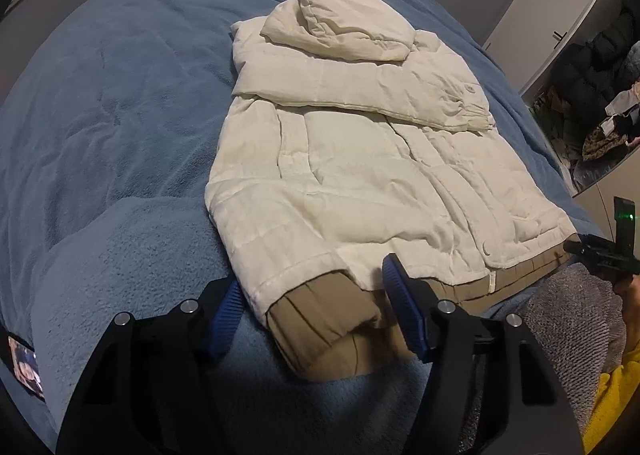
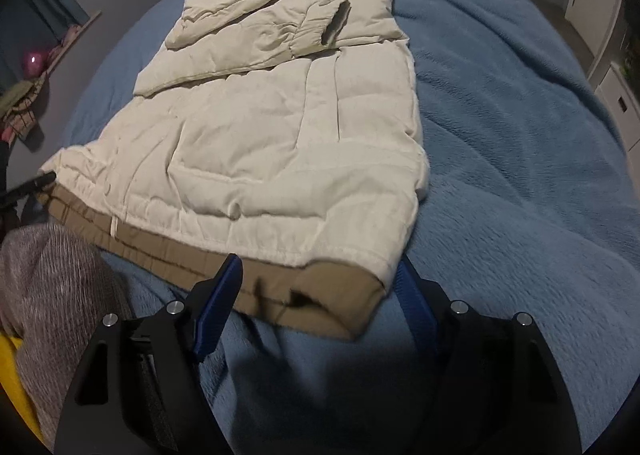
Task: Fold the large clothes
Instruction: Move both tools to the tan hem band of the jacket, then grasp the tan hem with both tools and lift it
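The cream puffer jacket (image 1: 360, 159) lies flat on the blue blanket (image 1: 120, 95), hood (image 1: 340, 27) at the far end, sleeves folded across the chest. The tan hem band (image 1: 332, 331) faces the person. The left gripper (image 1: 316, 307) straddles the hem's left corner, jaws partly open, blue pads (image 1: 404, 311) either side of the fabric (firm contact cannot be confirmed). The right gripper (image 2: 320, 295) straddles the hem's right corner likewise, partly open, not visibly clamped.
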